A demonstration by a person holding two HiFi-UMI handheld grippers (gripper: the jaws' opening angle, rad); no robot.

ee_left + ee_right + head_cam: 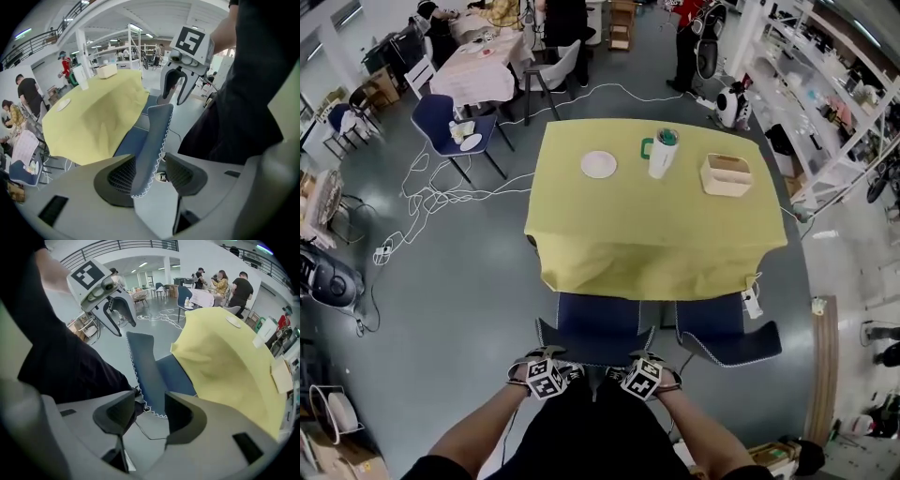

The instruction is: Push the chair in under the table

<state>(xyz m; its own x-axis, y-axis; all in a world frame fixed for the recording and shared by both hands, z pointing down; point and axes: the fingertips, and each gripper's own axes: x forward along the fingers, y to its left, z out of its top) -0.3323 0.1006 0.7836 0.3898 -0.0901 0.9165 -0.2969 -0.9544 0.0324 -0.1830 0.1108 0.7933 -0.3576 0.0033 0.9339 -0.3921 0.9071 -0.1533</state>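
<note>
floor (441,281), chair back (157,136) within left claw (153,174)

No words or numbers can be read anywhere. The marker cube (192,41) on the right gripper (172,99) shows only black and white squares. A tiny round badge (161,177), seen between the left gripper (152,174) jaws, is too small to read.
</note>
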